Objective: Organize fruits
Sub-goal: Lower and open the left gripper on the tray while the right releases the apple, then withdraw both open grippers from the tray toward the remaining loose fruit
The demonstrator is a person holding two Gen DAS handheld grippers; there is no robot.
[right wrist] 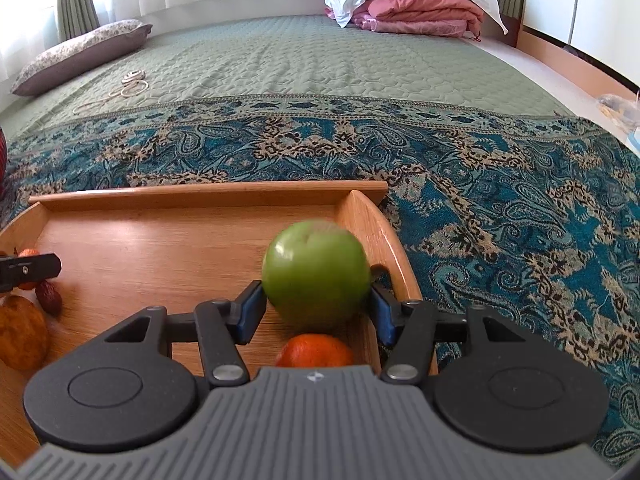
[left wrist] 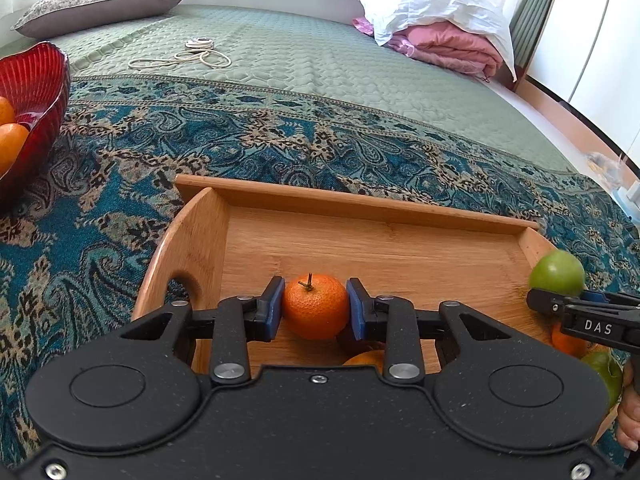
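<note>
Tray (left wrist: pixel 304 198): a wood box with low walls on a blue cloth (left wrist: pixel 120 208) over the bed. The far half of its floor is bare.
Left side: the cloth lies flat between the tray and the red bowl (left wrist: pixel 36 92).
Right side: flat cloth runs from the tray wall to the bed edge.
Left gripper (left wrist: pixel 315 307): its blue pads (left wrist: pixel 273 307) press both sides of an orange (left wrist: pixel 315 306), so it holds it tight, near the tray's left wall.
Orange: small, round, bumpy skin, short brown stem on top.
Right gripper (right wrist: pixel 316 306): its pads sit partly spread at the sides of a green apple (right wrist: pixel 316 272). The apple looks blurry. I cannot tell if the pads touch it.
Apple: smooth, shiny, by the tray's right wall, above another orange (right wrist: pixel 314 350).
Bowl: two oranges sit inside.
More fruit: a brown date (right wrist: pixel 49 297) lies by the left gripper's tip.
</note>
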